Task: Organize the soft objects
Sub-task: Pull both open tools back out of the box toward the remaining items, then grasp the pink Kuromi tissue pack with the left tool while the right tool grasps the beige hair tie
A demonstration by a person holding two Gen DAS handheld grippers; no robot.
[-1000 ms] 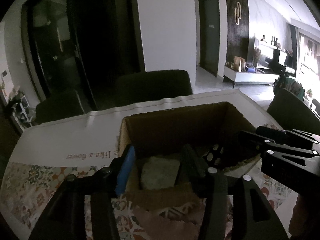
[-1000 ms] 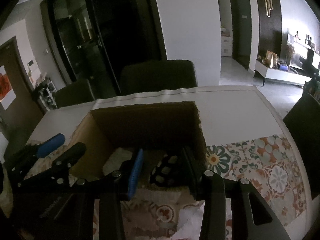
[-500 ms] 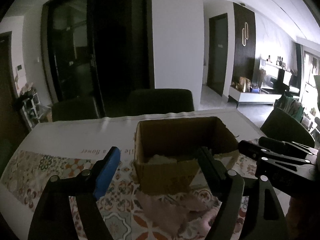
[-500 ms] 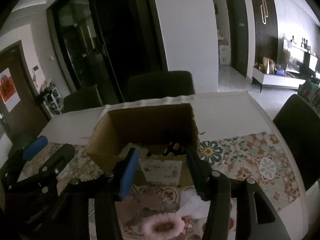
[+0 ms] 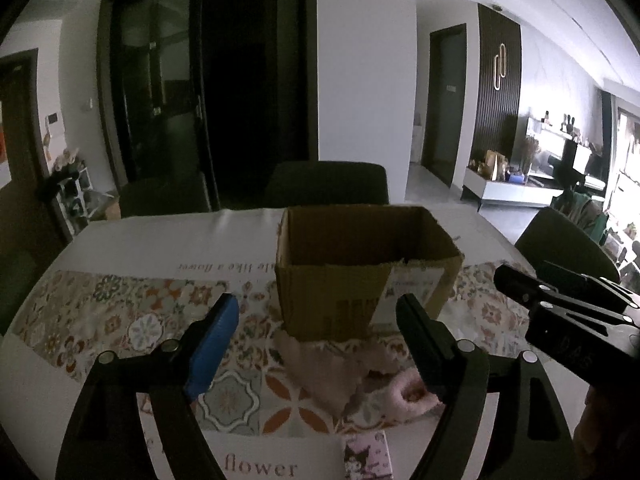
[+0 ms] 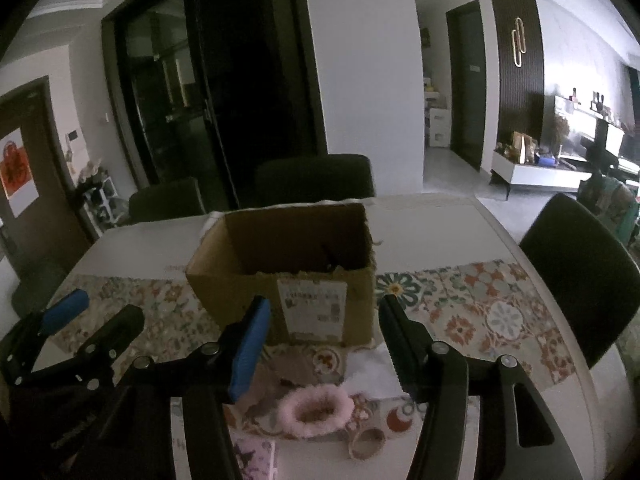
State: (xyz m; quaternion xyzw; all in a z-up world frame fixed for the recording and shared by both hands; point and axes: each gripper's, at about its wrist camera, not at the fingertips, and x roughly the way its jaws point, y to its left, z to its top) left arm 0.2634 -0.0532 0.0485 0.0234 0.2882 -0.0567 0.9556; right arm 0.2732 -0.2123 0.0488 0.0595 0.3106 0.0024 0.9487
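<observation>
An open cardboard box [image 5: 360,272] [image 6: 288,276] stands on the patterned table runner. In front of it lie a pink fluffy scrunchie [image 6: 314,410] [image 5: 412,394], a crumpled pinkish cloth [image 5: 320,372] and a white soft piece [image 6: 370,378]. My left gripper [image 5: 316,344] is open and empty, held above the cloth, short of the box. My right gripper [image 6: 324,340] is open and empty, above the scrunchie. Each gripper shows at the edge of the other's view.
A small pink card with a cartoon figure [image 5: 366,456] [image 6: 254,460] and a tape ring [image 6: 366,442] lie near the front edge. Dark chairs stand behind the table [image 6: 314,178] and at its right [image 6: 576,264]. The tablecloth [image 5: 160,240] is white beyond the runner.
Both grippers have pulled back and up out of the box, and both have opened wider. The scrunchie, cloth and card have come into view in front of the box.
</observation>
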